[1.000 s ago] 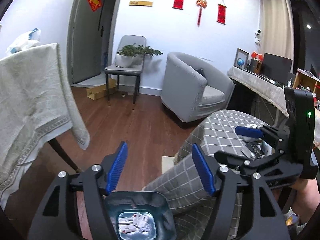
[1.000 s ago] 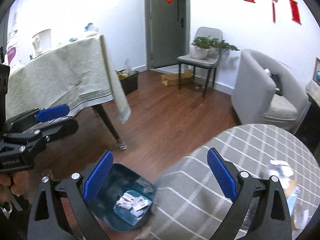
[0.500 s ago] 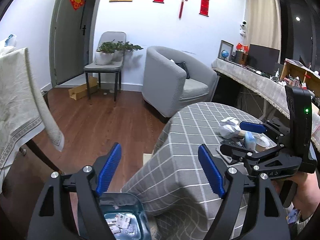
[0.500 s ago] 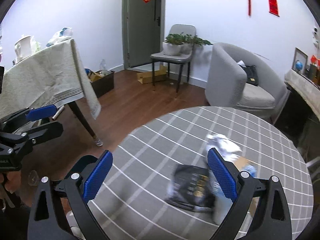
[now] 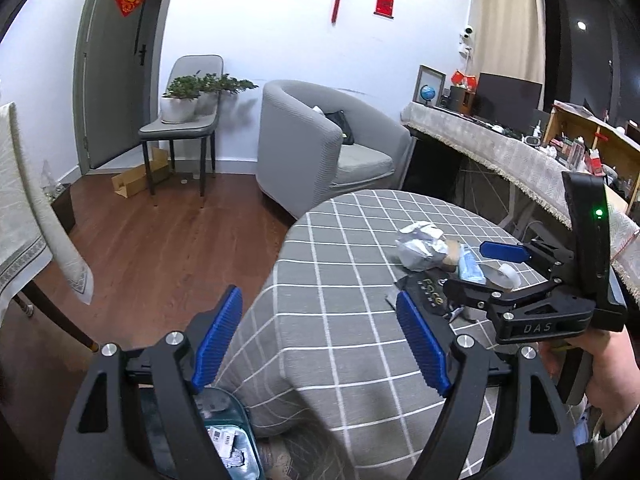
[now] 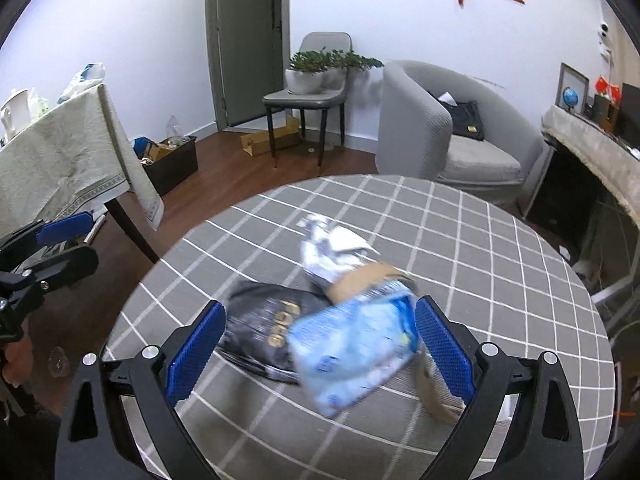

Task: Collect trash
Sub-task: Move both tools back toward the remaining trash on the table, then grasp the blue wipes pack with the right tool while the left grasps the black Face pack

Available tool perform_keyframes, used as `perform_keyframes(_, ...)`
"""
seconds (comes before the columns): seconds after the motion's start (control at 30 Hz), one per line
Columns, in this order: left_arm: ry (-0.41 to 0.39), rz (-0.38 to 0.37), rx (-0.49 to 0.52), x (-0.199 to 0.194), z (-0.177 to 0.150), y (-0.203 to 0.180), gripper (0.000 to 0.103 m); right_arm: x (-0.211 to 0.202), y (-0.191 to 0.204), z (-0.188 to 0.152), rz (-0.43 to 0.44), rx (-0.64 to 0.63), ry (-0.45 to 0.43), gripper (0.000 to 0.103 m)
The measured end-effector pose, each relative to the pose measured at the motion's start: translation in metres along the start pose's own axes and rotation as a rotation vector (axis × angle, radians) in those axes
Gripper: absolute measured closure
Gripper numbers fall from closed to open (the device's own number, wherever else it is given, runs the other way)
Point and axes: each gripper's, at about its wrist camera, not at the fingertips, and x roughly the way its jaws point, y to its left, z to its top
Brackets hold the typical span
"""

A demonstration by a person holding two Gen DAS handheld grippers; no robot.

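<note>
A pile of trash lies on the round table with a grey checked cloth point(image 6: 480, 260): a blue-and-white plastic packet point(image 6: 356, 352), a black packet point(image 6: 264, 328), crumpled silver wrapping point(image 6: 336, 252) and brown card point(image 6: 368, 280). My right gripper point(image 6: 320, 350) is open just over the pile, with the blue packet between its pads but not pressed. In the left wrist view the right gripper point(image 5: 466, 268) hovers at the same pile point(image 5: 420, 244). My left gripper point(image 5: 320, 336) is open and empty over the table's near edge. Below it stands a teal bin point(image 5: 240, 404) holding paper scraps.
A grey armchair point(image 5: 320, 152) and a chair with potted plants point(image 5: 184, 120) stand at the far wall. A table under a beige cloth point(image 6: 60, 160) is at the left, with a dark crate point(image 6: 172, 160) beside it. A long cluttered counter point(image 5: 520, 156) runs along the right.
Both views swung from the floor and bin up onto the round table. The trash pile came between the right gripper's fingers. The left jaws stand slightly wider.
</note>
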Motion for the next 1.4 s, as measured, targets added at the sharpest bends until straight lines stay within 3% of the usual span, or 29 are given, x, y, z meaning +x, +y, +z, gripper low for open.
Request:
perform_keyframes(0.5,0.064,-0.065,0.032,0.04,0.004,-0.019,0.022,0.019,-0.029,-0.002,0.081,-0.005,0.073,0.006)
perform_keyframes(0.63,0.086,-0.092,0.034,0.05,0.005,-0.024,0.021,0.016,-0.029,-0.002,0.136,-0.027,0.071,0.02)
perform_keyframes(0.7,0.086,-0.097,0.04,0.051,0.005,-0.028,0.019,0.015,-0.028,-0.004,0.13,-0.052,0.073,0.021)
perform_keyframes(0.73,0.087,-0.101,0.041,0.052,0.005,-0.03,0.019,0.016,-0.026,-0.005,0.12,-0.067,0.08,0.028)
perform_keyframes(0.8,0.088,-0.11,0.04,0.053,0.006,-0.033,0.018,0.016,-0.027,-0.006,0.111,-0.078,0.088,0.033)
perform_keyframes(1.2,0.133,-0.17,0.11,0.072,0.001,-0.068,0.011,-0.004,-0.068,-0.007,0.256,0.11,0.029,0.057)
perform_keyframes(1.4,0.176,-0.148,0.142,0.086,-0.004,-0.084,0.009,-0.011,-0.08,-0.009,0.304,0.17,0.009,0.066)
